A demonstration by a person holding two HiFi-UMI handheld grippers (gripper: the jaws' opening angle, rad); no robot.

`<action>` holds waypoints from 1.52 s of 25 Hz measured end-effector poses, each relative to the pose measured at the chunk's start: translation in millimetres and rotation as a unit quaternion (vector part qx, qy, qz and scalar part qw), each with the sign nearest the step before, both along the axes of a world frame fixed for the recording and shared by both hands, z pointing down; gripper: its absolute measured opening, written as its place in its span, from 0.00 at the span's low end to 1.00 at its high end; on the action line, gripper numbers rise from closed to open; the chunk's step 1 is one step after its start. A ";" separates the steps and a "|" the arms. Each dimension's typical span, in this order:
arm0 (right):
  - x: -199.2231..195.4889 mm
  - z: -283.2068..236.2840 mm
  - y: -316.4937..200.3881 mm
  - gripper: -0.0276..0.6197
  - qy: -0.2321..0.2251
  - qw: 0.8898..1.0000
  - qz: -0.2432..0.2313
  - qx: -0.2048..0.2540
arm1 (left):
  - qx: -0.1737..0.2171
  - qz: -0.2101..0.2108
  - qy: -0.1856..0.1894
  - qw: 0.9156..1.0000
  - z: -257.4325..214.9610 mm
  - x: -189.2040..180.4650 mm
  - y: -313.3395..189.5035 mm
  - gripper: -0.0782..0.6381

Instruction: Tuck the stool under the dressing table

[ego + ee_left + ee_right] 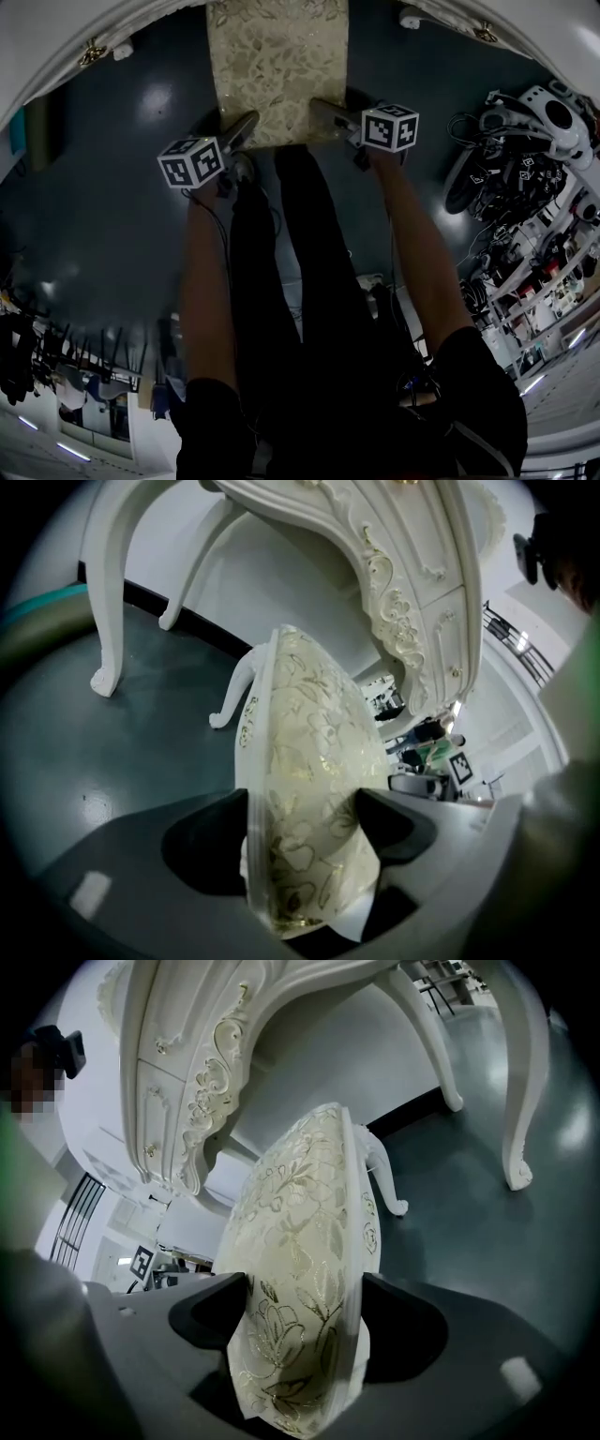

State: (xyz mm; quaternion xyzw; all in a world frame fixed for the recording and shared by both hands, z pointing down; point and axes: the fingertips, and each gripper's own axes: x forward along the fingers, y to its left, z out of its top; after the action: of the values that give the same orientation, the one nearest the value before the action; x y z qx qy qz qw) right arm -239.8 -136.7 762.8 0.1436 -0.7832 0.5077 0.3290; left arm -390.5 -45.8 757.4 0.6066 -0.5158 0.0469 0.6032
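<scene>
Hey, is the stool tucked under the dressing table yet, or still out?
Mostly out. In the head view the stool shows uncovered before the dressing table; left gripper and right gripper clamp its near end.

Your left gripper [239, 129] and right gripper [328, 114] meet the near corners of the gold-patterned stool [277, 66] at top centre. The white dressing table [56, 52] curves along the upper edge.
</scene>
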 end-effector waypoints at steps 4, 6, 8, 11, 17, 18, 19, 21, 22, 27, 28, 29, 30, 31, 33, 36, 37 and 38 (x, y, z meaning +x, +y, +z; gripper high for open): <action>2.0 2.4 1.7 0.65 0.009 1.000 -0.013 -0.006 | -0.021 0.026 0.013 0.999 4.2 3.7 4.2 0.62; 0.2 2.4 0.8 0.65 0.007 1.000 -0.007 -0.007 | -0.019 0.025 0.012 0.999 4.0 2.2 3.4 0.62; -1.2 3.2 0.3 0.67 0.007 1.000 0.002 -0.008 | -0.019 0.023 0.011 1.000 3.0 0.3 3.3 0.62; 1.6 6.4 1.0 0.69 0.014 1.000 0.013 -0.011 | -0.023 0.018 0.012 0.999 1.5 -2.9 8.0 0.63; 3.3 -4.4 -5.9 0.74 -0.004 0.998 0.063 -0.009 | -0.028 -0.008 0.006 1.000 -1.9 -22.5 21.7 0.63; 5.0 -6.2 -5.3 0.76 -0.003 0.998 0.064 -0.004 | -0.027 -0.011 0.006 1.000 -3.9 -25.0 24.6 0.63; 7.3 -8.2 -4.2 0.77 -0.001 0.998 0.066 0.002 | -0.026 -0.016 0.007 1.000 -6.0 -26.8 28.0 0.63; 12.4 -13.0 -3.0 0.79 0.002 0.997 0.072 0.014 | -0.023 -0.026 0.009 0.999 -11.3 -29.0 34.9 0.63; 15.4 -15.4 -3.0 0.79 0.005 0.997 0.078 0.021 | -0.019 -0.027 0.007 0.999 -15.2 -29.6 37.9 0.63; 27.1 -34.2 -1.4 0.78 0.021 0.992 0.108 0.065 | 0.020 -0.012 0.006 1.000 -41.9 -28.5 55.0 0.63; 28.5 -38.4 0.7 0.75 0.024 0.991 0.113 0.072 | 0.026 -0.009 0.006 1.000 -47.2 -28.9 59.2 0.62; 30.1 -42.5 3.5 0.72 0.028 0.989 0.119 0.079 | 0.033 -0.008 0.005 0.999 -52.9 -29.6 63.2 0.61; 31.9 -47.0 7.2 0.68 0.032 0.988 0.125 0.087 | 0.041 -0.009 0.004 0.999 -59.5 -30.6 67.0 0.57; 33.8 -52.6 11.7 0.64 0.036 0.986 0.132 0.094 | 0.050 -0.013 0.002 0.999 -67.3 -31.9 70.7 0.54; 37.2 -67.8 24.1 0.56 0.043 0.983 0.141 0.111 | 0.070 -0.028 -0.004 0.997 -85.3 -34.8 80.0 0.47; 36.3 -95.4 49.0 0.57 0.039 0.979 0.145 0.135 | 0.098 -0.046 -0.037 0.993 -112.1 -38.6 97.5 0.33; 35.4 -104.6 57.6 0.57 0.036 0.978 0.145 0.143 | 0.106 -0.046 -0.061 0.991 -120.7 -39.6 103.4 0.28; 35.3 -113.7 65.6 0.55 0.034 0.977 0.145 0.153 | 0.112 -0.046 -0.091 0.988 -128.9 -40.4 109.1 0.21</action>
State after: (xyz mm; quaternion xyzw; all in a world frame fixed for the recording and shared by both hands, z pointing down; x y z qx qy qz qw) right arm -204.4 -71.2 649.1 0.3220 -0.8104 0.4193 0.2526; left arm -430.9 63.3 628.5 0.6396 -0.5978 0.0162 0.4830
